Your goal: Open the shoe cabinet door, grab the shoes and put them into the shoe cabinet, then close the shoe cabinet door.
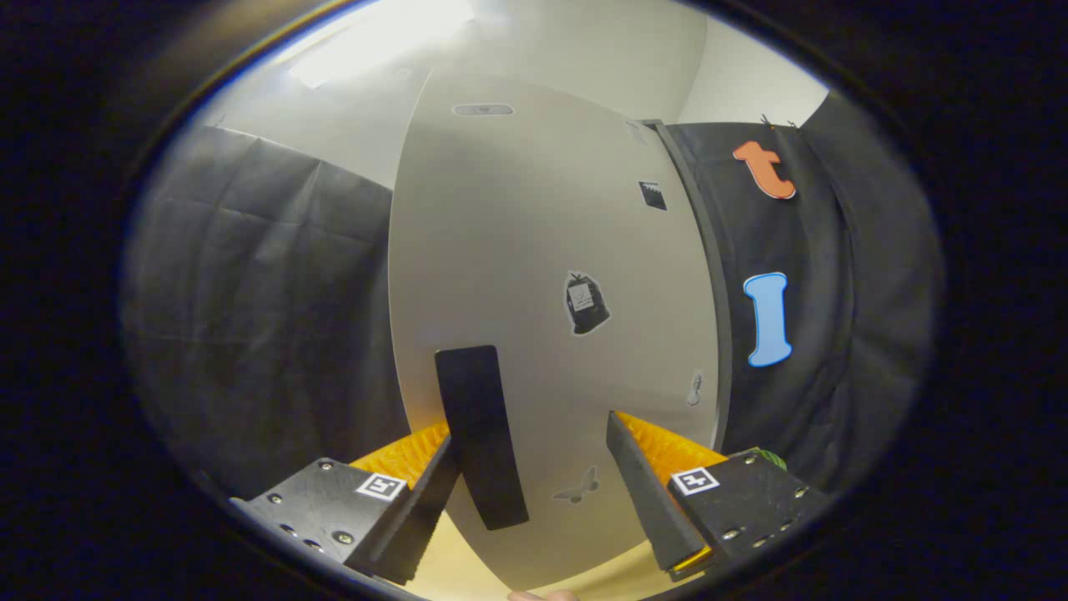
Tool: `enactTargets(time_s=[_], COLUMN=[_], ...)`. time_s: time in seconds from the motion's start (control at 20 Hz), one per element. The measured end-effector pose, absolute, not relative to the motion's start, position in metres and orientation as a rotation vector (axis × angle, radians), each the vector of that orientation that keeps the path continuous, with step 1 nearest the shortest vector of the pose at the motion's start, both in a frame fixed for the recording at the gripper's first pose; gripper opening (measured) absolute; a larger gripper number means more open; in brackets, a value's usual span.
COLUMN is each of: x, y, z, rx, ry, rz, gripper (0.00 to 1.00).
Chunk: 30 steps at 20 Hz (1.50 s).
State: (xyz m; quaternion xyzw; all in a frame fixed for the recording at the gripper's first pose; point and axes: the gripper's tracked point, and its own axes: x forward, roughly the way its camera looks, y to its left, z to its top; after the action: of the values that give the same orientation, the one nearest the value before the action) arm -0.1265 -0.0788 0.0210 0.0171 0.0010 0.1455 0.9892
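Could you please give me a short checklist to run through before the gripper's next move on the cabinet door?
1. Gripper open: ok, the fingers stand apart.
2. Black handle within reach: ok, it lies between the fingers, close by the left finger.
3. Both fingers pressing on the handle: not ok, the right finger stands well clear of it.
4. Handle centred between the fingers: not ok, it sits toward the left one.
5. Cabinet door shut or ajar: cannot tell from this angle.
6. Shoes ready to pick up: cannot tell.
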Motion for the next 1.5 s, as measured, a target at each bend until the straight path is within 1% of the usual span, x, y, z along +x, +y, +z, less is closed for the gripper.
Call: enactTargets(time_s=[0.4, 0.7, 1.05, 1.5], x=[-0.082, -0.054, -0.011, 0.022], y=[-0.038, -0.009, 0.005, 0.02], z=[0.013, 0.006, 0.001, -0.003], rx=[0.013, 0.023, 0.073, 0.106], ry=[0.011, 0.013, 0.03, 0.035], rz=[0.29, 0.239, 0.17, 0.103], gripper=[0.99, 0.99, 0.99, 0.99])
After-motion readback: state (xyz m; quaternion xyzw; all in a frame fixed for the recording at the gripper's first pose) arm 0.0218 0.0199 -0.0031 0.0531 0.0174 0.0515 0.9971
